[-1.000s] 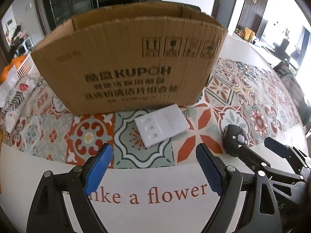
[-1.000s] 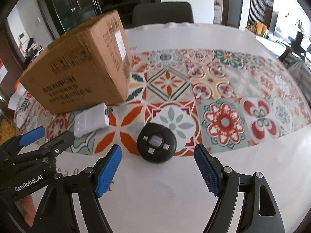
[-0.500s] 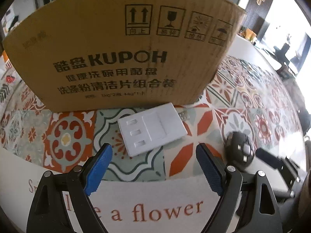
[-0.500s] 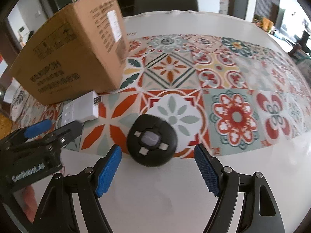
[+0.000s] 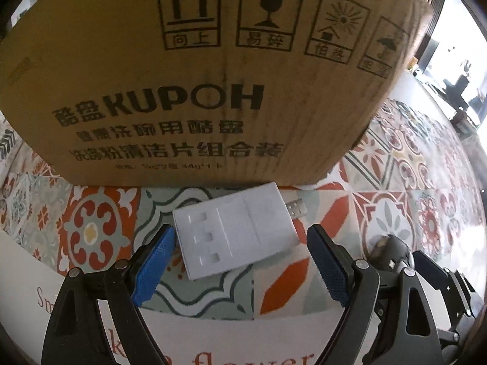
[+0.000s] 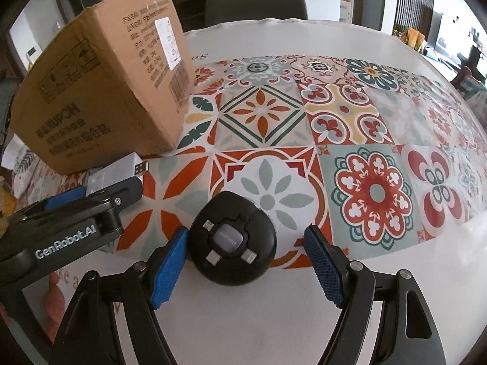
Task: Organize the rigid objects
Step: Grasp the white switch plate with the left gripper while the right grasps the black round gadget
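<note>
Left wrist view shows the left claw [image 5: 240, 261] spread wide around a white hub [image 5: 236, 231] lying flat on the bench [image 5: 395, 182], just before the cardboard box [image 5: 213, 76]; its left pad sits at the hub's edge. Hard, light, smooth plastic, I judge: pinch its long sides. Right claw [image 6: 245, 266], also wide, straddles a black round adapter [image 6: 234, 240], gripping nothing. Likely rigid and light; squeeze across its rim.

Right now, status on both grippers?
Left gripper open, astride white USB hub. Right gripper open around black round adapter. Both on table. Cardboard box close behind hub.
</note>
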The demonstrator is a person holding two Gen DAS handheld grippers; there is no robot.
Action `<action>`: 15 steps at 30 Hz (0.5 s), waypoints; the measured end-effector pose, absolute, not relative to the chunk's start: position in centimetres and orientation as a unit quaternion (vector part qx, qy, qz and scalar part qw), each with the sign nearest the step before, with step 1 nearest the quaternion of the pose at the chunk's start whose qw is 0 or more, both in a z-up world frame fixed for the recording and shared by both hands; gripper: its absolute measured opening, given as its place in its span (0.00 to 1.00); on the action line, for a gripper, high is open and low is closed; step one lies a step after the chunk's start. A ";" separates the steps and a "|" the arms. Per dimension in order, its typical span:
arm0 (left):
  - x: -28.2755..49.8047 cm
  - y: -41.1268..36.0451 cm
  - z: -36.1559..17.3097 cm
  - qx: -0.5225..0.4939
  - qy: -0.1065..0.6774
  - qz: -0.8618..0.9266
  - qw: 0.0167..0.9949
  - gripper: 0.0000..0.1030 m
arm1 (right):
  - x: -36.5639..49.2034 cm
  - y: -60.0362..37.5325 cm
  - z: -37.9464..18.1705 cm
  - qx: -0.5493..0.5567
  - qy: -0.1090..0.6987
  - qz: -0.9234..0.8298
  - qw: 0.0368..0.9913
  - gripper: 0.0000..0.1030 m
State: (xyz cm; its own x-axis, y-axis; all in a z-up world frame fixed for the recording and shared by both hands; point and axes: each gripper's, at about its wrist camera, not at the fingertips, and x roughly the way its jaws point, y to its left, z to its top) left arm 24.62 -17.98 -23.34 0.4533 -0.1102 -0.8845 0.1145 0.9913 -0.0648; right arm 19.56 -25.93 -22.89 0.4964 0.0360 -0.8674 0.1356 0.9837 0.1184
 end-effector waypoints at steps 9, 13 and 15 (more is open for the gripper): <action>26.1 -18.7 -24.4 -0.009 0.521 -0.065 0.851 0.80 | 19.8 -26.2 -22.9 0.089 0.487 -0.057 0.867 0.59; 25.8 -18.4 -24.5 -0.005 0.518 -0.070 0.852 0.80 | 19.6 -26.7 -22.8 0.103 0.482 -0.060 0.868 0.56; 25.6 -18.4 -24.5 -0.003 0.519 -0.079 0.851 0.80 | 19.5 -26.6 -22.8 0.102 0.482 -0.061 0.868 0.55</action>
State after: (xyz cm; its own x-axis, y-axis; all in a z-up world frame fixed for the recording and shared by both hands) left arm 25.60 -18.38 -24.49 0.4478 -0.1375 -0.8835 0.1313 0.9875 -0.0872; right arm 19.51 -26.61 -22.82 0.5284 -0.0066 -0.8490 0.2036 0.9718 0.1192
